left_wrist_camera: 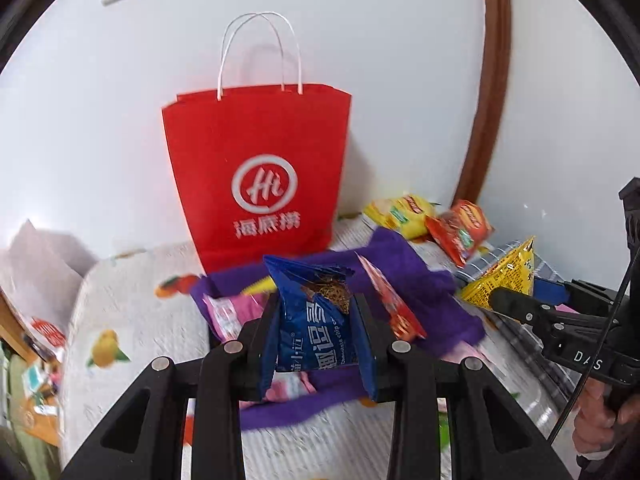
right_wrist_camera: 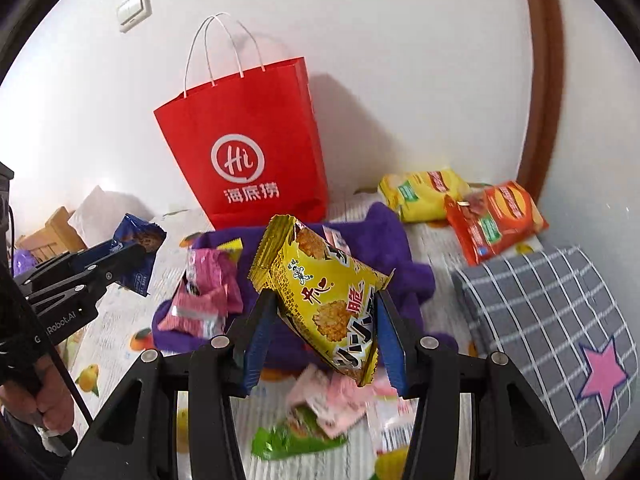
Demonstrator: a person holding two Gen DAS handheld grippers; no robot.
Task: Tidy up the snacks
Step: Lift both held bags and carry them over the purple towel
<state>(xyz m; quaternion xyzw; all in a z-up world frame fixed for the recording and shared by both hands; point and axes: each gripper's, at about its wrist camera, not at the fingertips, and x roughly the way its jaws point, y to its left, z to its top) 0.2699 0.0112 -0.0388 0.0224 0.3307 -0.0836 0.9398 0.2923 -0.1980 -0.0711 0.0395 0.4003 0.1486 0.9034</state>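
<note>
From the left wrist, your left claw (left_wrist_camera: pixel 316 332) is clamped on a blue cookie packet (left_wrist_camera: pixel 316 320), its pads pressing both sides, with the packet clear of the bed (left_wrist_camera: pixel 120 300). The red paper bag (left_wrist_camera: pixel 256 176) stands at twelve o'clock against the wall, its mouth closed to a narrow slit, and is probably where the packet belongs. Carry the packet well above the rim before you let go, and do not knock the bag, since thin paper tips easily. The packet is glossy and crinkled, with its top seam fanned out. At three o'clock your right claw (left_wrist_camera: pixel 500 300) carries a yellow packet (left_wrist_camera: pixel 504 276).

From the right wrist, your right claw (right_wrist_camera: pixel 320 328) stands partly open yet squeezes the yellow cracker packet (right_wrist_camera: pixel 328 296), which sits tilted, with one corner hanging below the pads. Keep that grip steady. The bag (right_wrist_camera: pixel 244 140) is at eleven o'clock. Pink packets (right_wrist_camera: pixel 204 300) lie on a purple cloth (right_wrist_camera: pixel 380 240) on the bed, and yellow (right_wrist_camera: pixel 420 192) and orange (right_wrist_camera: pixel 492 220) bags lie at two o'clock.
</note>
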